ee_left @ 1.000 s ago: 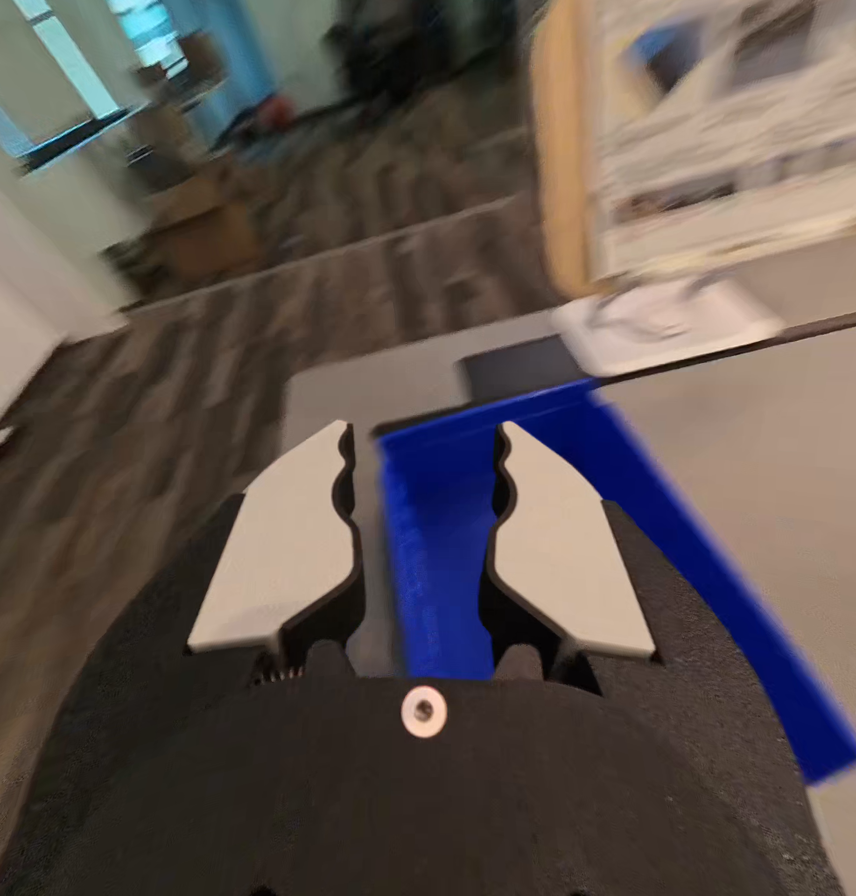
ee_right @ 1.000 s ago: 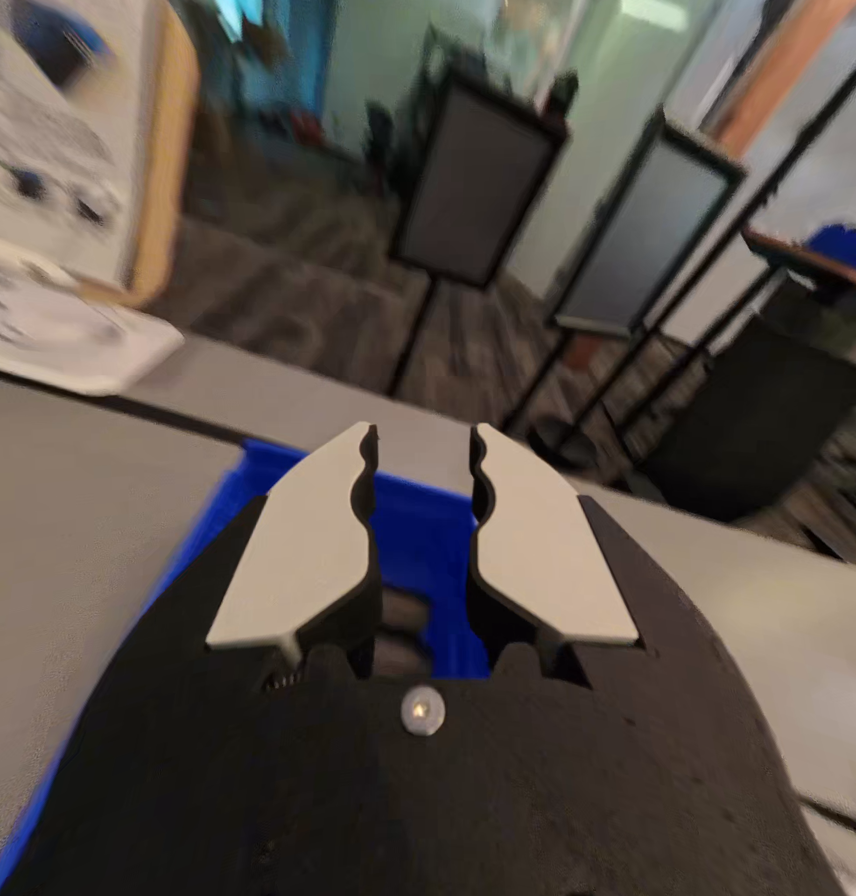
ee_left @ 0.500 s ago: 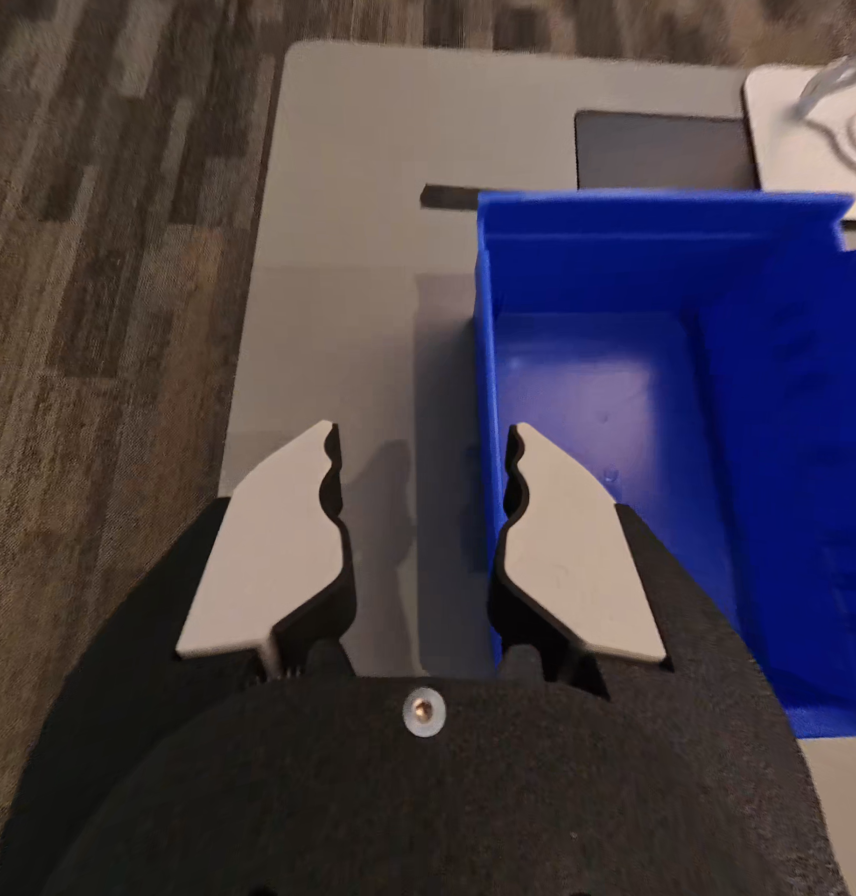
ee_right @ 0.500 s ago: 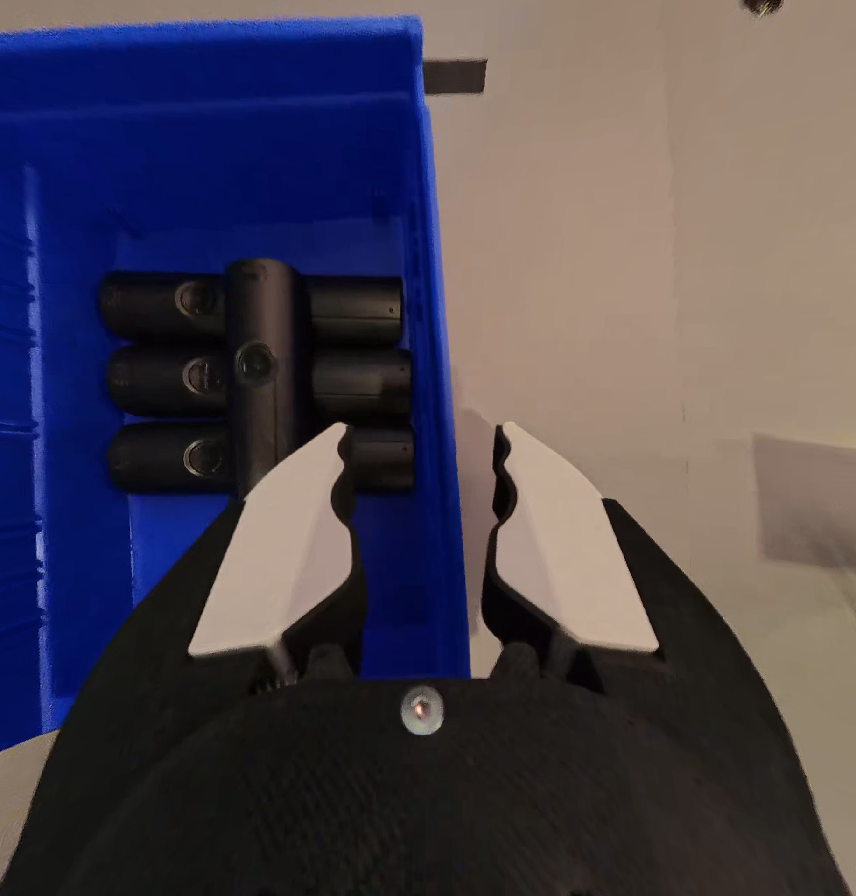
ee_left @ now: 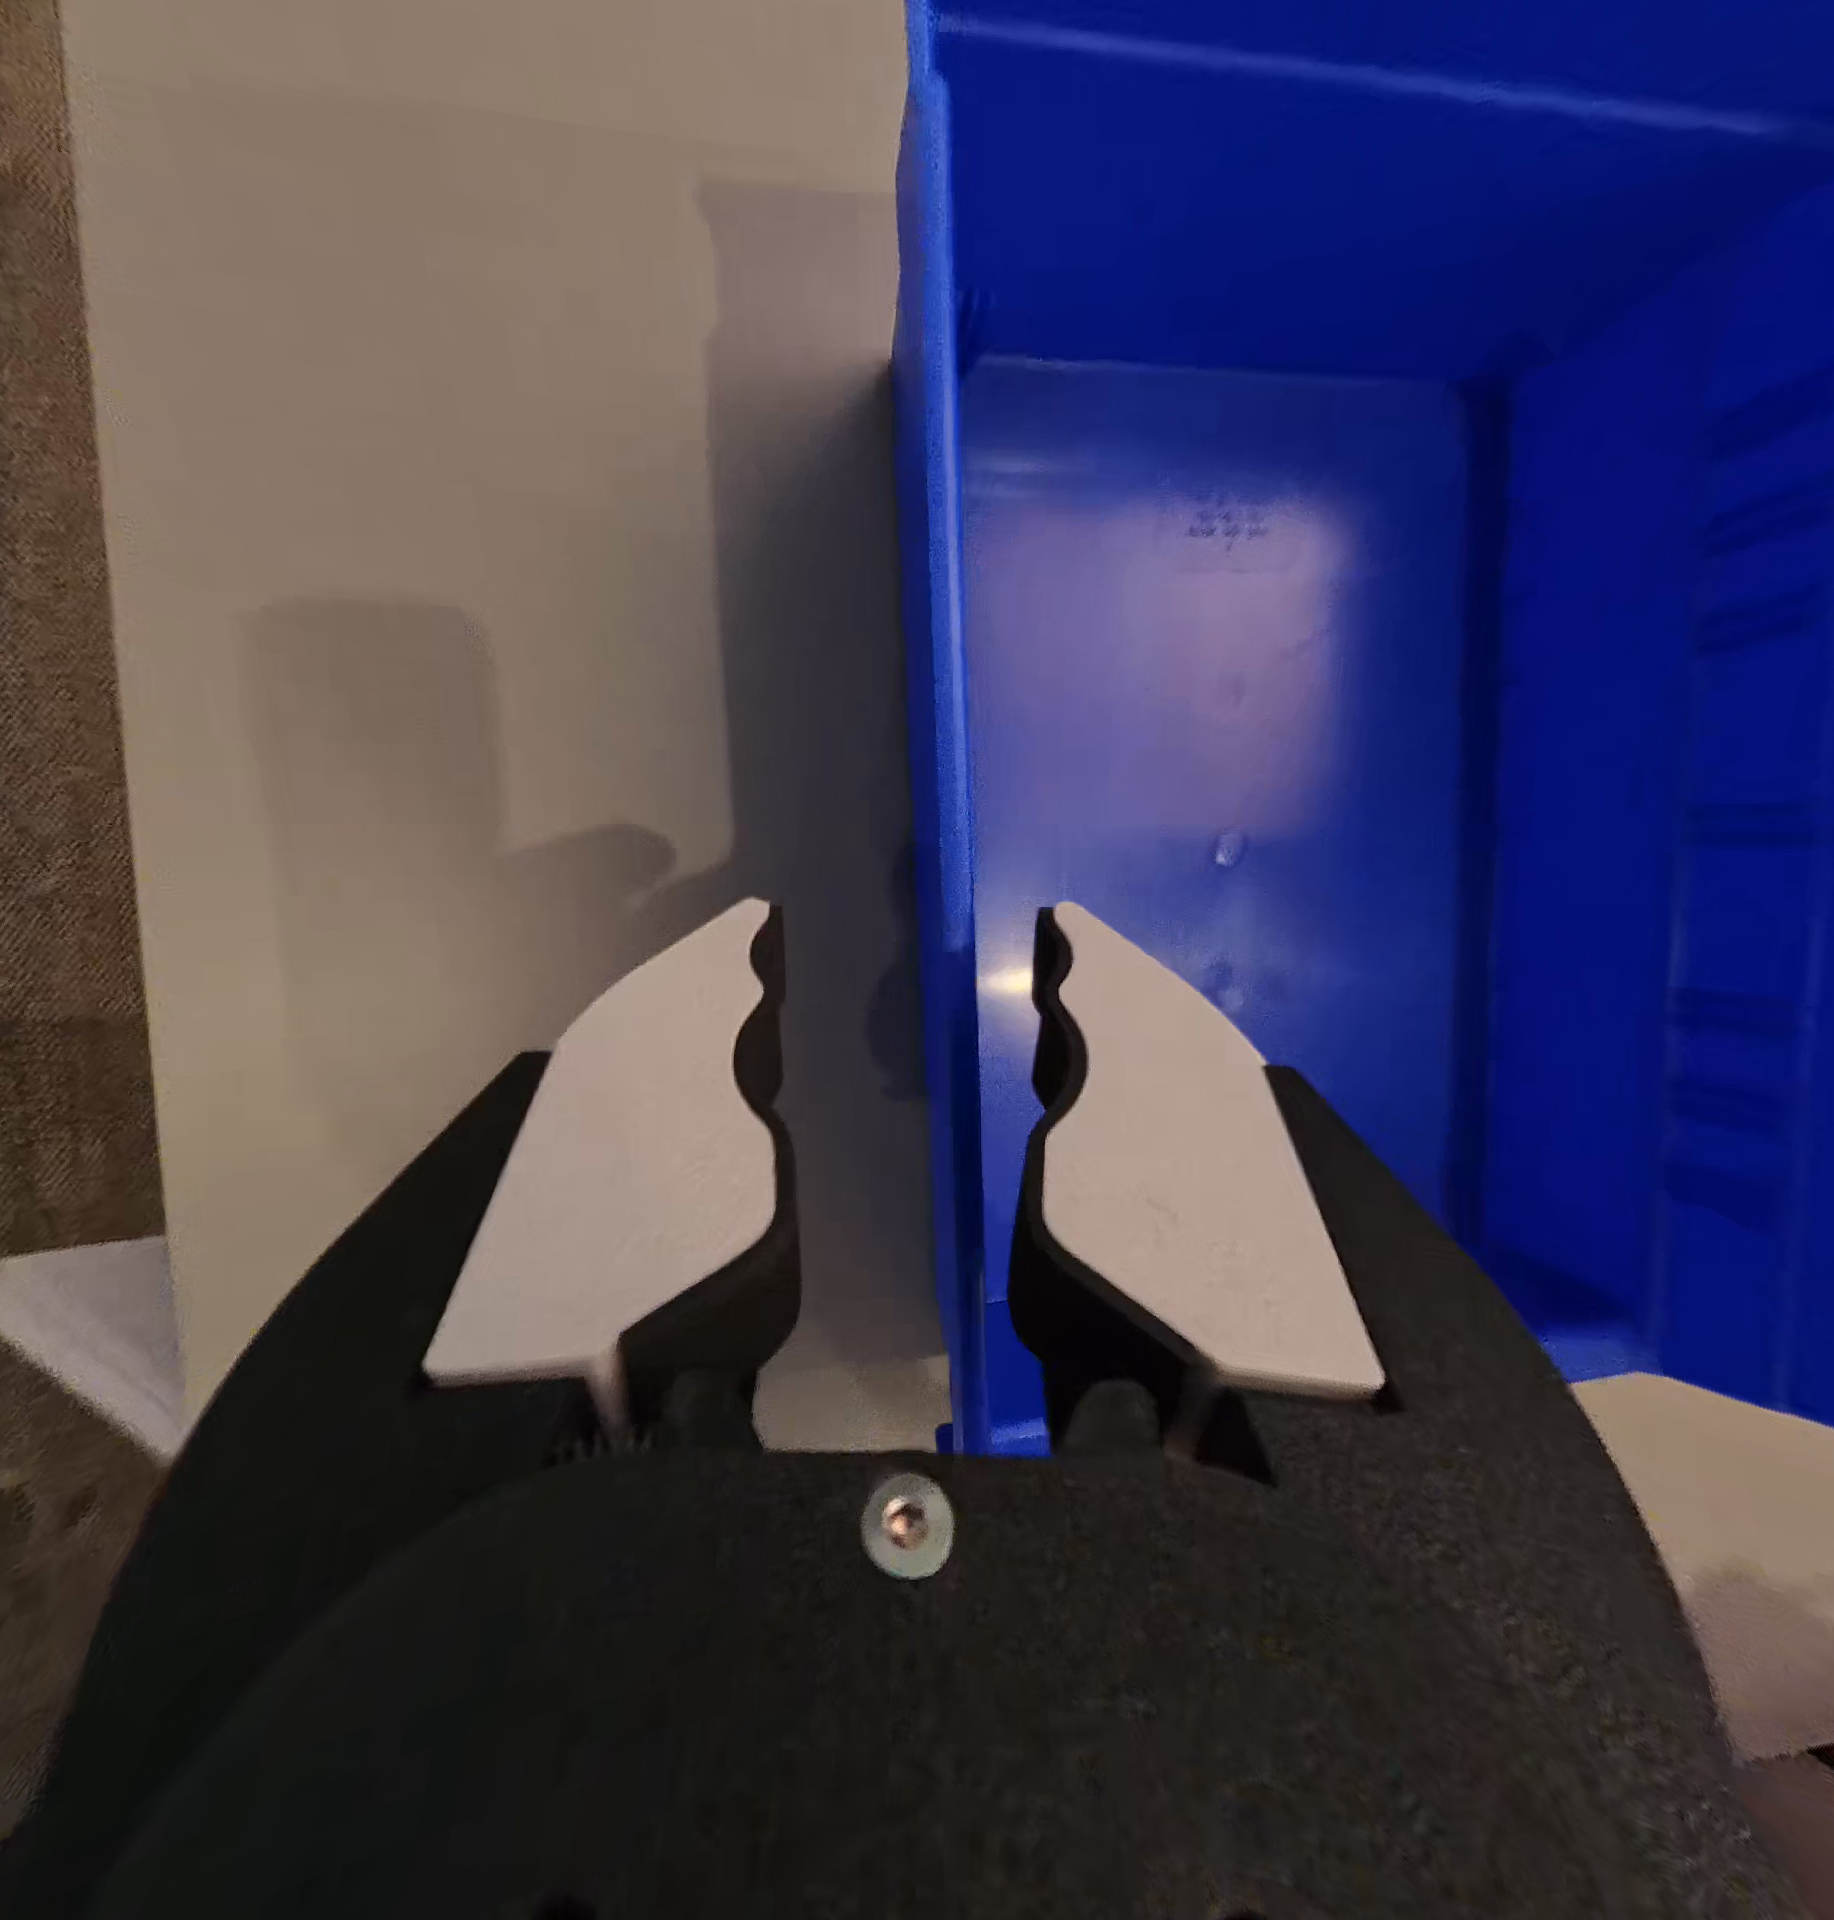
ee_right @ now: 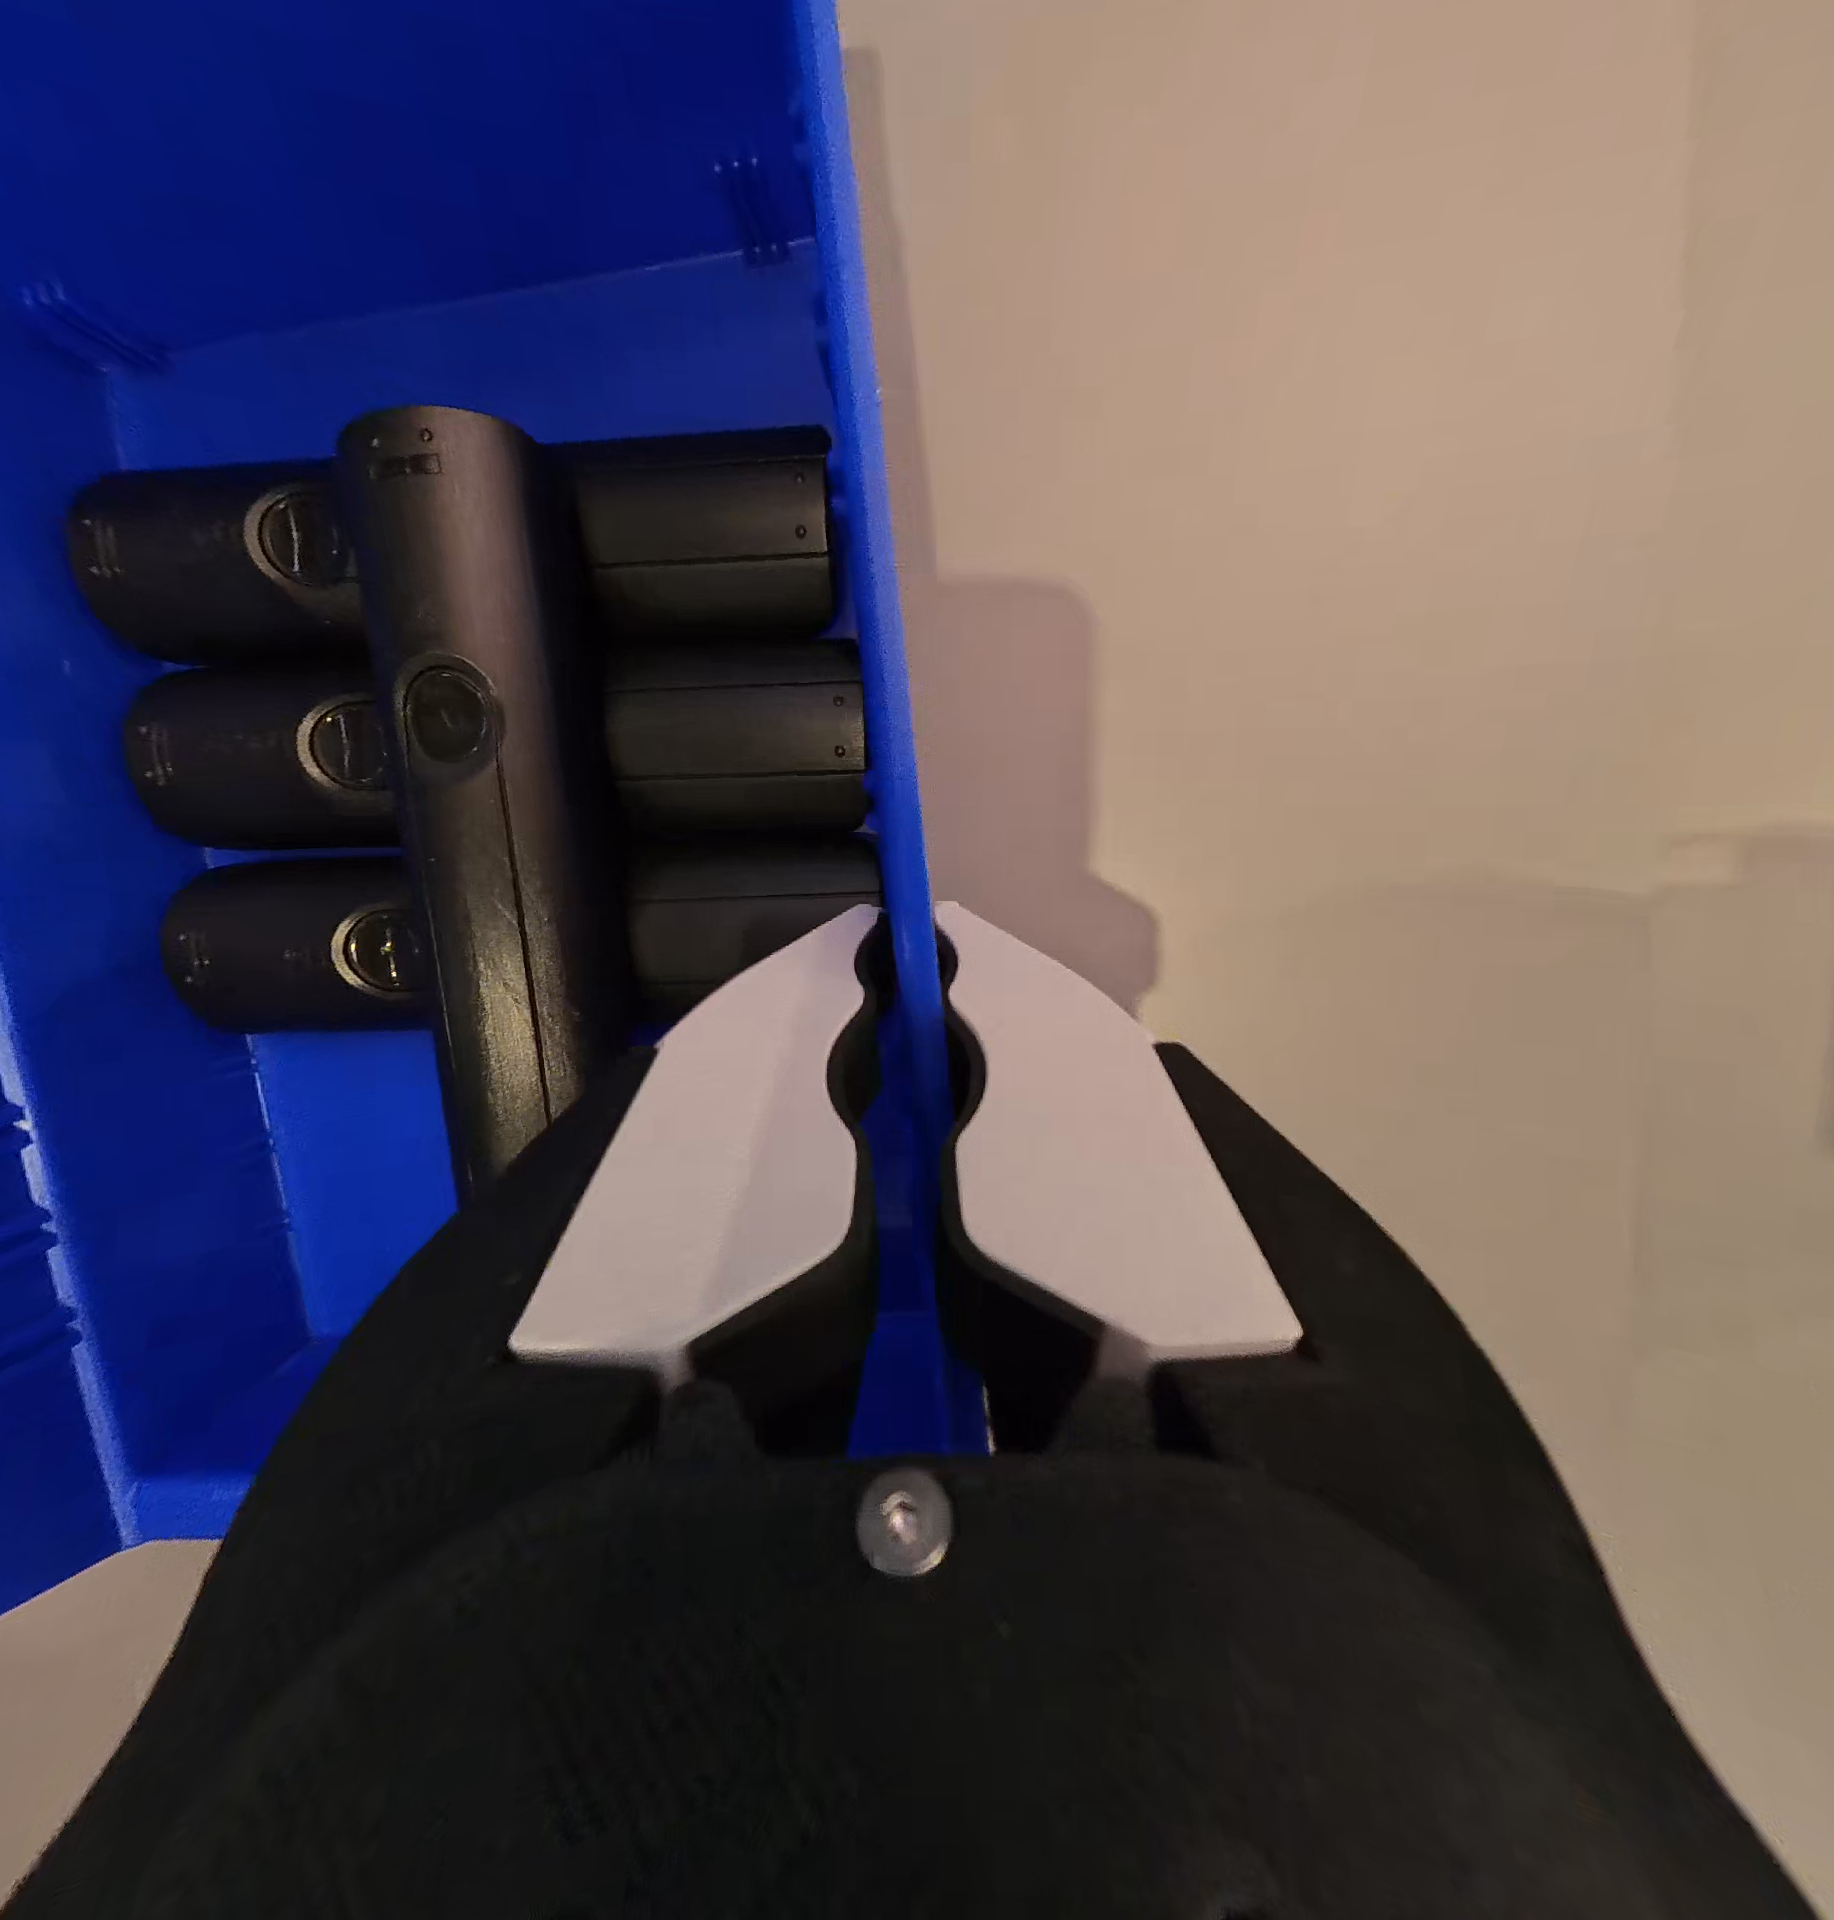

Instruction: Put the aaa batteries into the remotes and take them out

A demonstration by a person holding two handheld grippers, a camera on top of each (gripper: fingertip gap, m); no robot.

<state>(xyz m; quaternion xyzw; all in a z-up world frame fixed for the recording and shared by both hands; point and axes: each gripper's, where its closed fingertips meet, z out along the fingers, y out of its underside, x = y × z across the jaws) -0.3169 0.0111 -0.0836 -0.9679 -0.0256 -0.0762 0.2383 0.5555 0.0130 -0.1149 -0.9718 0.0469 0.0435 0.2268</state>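
A blue plastic bin [ee_right: 851, 436] stands on a pale table. In the right wrist view, several black remotes [ee_right: 705, 717] lie side by side in it, with one more remote [ee_right: 466, 790] laid across them. My right gripper [ee_right: 908, 925] is shut on the bin's right wall [ee_right: 897, 790], one finger inside and one outside. In the left wrist view, my left gripper [ee_left: 908, 925] is open and straddles the bin's left wall [ee_left: 944, 644]; the pads do not press on it. That end of the bin [ee_left: 1214, 644] shows a bare floor. No batteries are in view.
The pale table [ee_left: 425, 416] runs left of the bin to an edge with carpet [ee_left: 30, 727] beyond. In the right wrist view the table [ee_right: 1412, 520] extends right of the bin.
Both grippers swung down from facing the room to just over the bin. The right gripper's fingers closed onto the bin's right wall. The left gripper narrowed around the left wall.
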